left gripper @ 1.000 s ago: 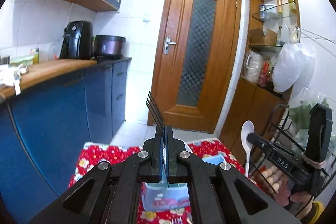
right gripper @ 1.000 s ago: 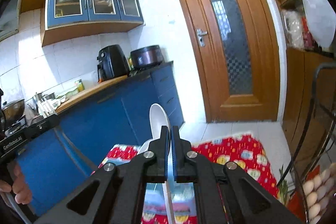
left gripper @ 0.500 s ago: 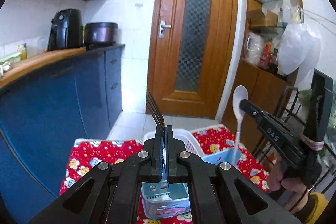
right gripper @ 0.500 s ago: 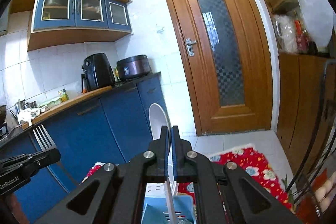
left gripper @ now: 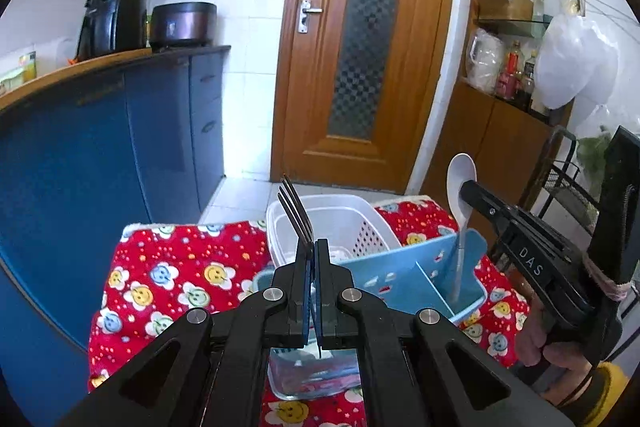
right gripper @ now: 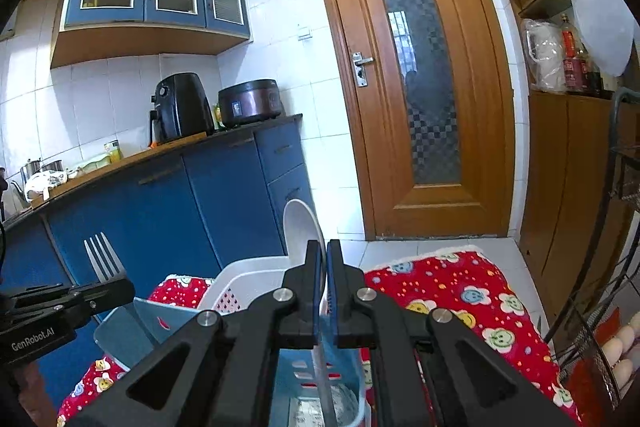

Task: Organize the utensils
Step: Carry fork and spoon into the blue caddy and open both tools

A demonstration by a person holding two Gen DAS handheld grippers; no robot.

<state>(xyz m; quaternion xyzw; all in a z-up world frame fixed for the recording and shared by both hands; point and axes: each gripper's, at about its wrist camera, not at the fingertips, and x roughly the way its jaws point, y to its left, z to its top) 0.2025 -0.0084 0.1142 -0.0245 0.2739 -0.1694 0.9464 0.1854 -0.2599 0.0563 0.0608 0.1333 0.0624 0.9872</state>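
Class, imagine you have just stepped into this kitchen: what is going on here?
A person is sorting cutlery with a hand-held claw in each hand. The left claw is shut on a fork, tines up, and the right claw is shut on a white spoon, bowl up. Both hang over a light blue cutlery holder on a red flowered cloth, beside a white basket. The spoon's handle reaches into a compartment; neither utensil is released yet.

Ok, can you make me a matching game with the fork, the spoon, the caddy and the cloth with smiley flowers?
Things:
1. fork
2. spoon
3. caddy
4. cloth

Matches:
A. light blue, with a divider
B. red, spread under the baskets
C. pinched in the left claw, tines up
D. white, pinched in the right claw

Pairs: 1-C, 2-D, 3-A, 4-B
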